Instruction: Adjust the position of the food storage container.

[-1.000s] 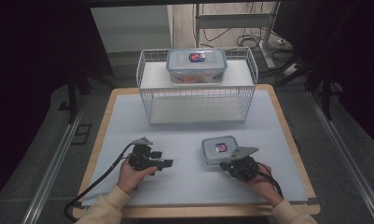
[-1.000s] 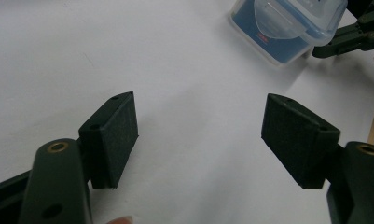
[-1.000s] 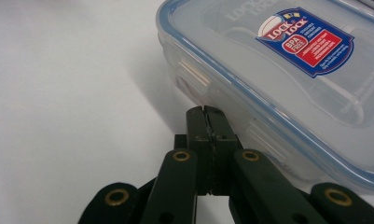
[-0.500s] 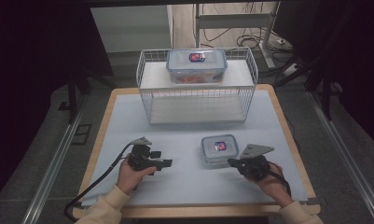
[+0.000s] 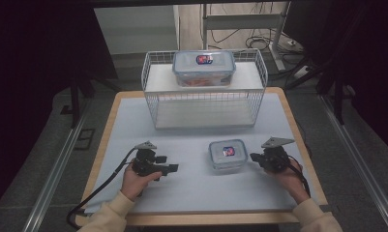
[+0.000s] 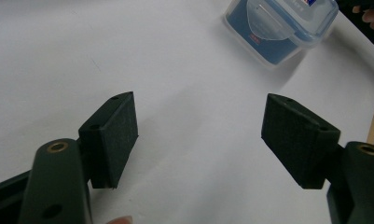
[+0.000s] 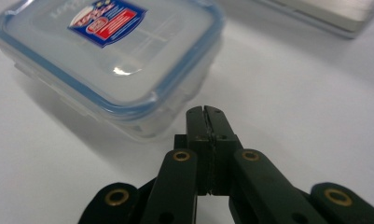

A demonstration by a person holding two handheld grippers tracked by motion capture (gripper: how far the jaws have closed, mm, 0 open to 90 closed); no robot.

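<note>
In the high view, the small container (image 5: pixel 227 154) with a blue-edged lid and a red-and-blue label sits on the white table (image 5: pixel 191 188) a little right of the frame's centre and below the wire basket (image 5: pixel 204 92), which stands in the upper middle of the frame. On the basket's raised shelf lies a larger container (image 5: pixel 204 67) of the same kind. The right gripper (image 5: pixel 255 157) lies at the lower right, just beside the small container's right edge, with its tips pointing at that edge; whether they touch cannot be told from here. The left gripper (image 5: pixel 173 168) rests at the lower left, well apart from the small container, held in the left hand (image 5: pixel 135 180). In the left gripper view, the two black jaws stand wide apart with nothing between them, and the small container (image 6: pixel 280 25) appears in the upper right corner on the bare white surface. In the right gripper view, the jaws are pressed together, pad against pad, with nothing held, and their tips sit right at the near corner of the small container (image 7: pixel 111 58), which takes up the upper left of the frame.
</note>
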